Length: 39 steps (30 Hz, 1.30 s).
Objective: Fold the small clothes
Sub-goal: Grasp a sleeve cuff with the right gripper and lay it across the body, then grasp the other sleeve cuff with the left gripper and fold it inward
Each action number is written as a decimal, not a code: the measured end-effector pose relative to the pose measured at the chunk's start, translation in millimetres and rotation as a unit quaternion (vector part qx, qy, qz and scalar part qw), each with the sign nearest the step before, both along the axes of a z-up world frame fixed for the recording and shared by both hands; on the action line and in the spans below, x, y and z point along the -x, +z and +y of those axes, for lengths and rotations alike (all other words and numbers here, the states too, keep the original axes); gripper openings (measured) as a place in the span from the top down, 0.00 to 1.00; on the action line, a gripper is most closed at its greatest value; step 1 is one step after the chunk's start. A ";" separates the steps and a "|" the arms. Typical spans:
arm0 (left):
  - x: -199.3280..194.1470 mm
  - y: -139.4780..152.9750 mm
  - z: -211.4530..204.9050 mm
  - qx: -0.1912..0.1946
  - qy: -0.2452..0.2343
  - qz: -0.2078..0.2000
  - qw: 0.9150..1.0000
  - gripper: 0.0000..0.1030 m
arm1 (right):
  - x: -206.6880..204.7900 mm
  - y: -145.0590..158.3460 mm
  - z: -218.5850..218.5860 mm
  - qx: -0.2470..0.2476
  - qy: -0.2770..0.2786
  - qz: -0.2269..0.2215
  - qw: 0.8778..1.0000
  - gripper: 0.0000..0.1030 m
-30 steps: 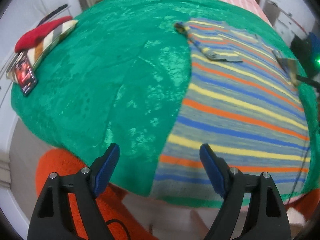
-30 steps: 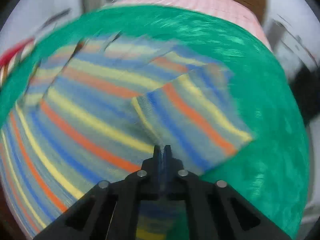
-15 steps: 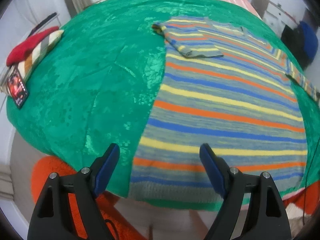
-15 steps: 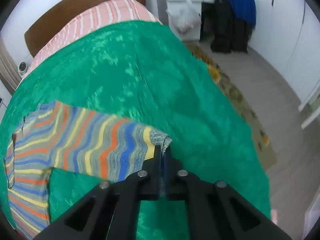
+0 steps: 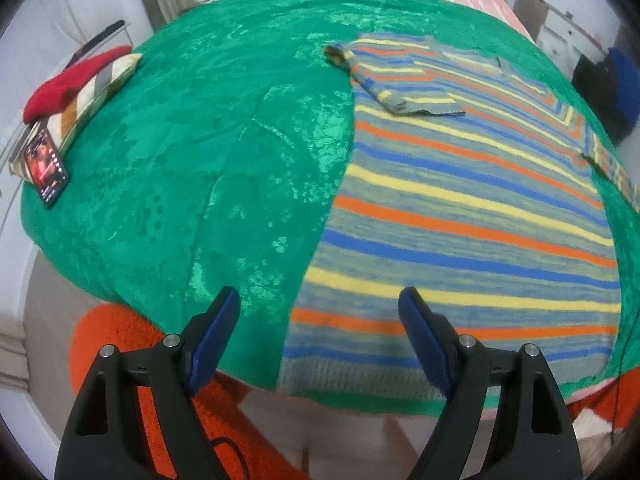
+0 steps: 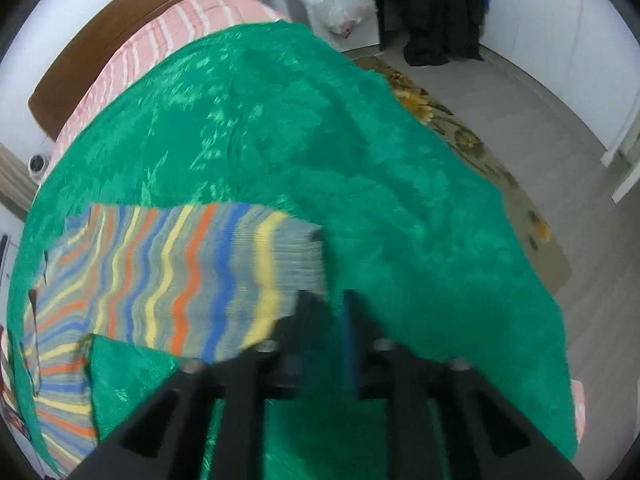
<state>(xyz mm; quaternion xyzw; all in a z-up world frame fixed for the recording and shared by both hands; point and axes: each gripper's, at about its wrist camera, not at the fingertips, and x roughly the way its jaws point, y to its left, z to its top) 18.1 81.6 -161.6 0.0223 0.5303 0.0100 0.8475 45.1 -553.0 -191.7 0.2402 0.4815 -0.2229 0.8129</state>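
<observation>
The right gripper (image 6: pixel 326 300), having drawn the sweater (image 5: pixel 460 216) sleeve (image 6: pixel 192 276) outward, is opening and releasing its cuff onto the bed (image 6: pixel 280 120); the left gripper (image 5: pixel 320 312) stays wide and empty.

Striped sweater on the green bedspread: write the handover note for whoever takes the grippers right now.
Left gripper: open, empty, over the sweater's hem.
Right gripper: jaws opening, letting go of the right sleeve, which lies stretched out on the bedspread.
Done: left sleeve folded onto the body.
Left: fold in the right sleeve, then the body.
</observation>
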 end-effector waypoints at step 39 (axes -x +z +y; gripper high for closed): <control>-219.8 21.2 7.9 0.090 -0.038 -0.042 0.994 0.99 | 133.4 10.1 243.0 0.047 0.138 -0.150 0.978 0.49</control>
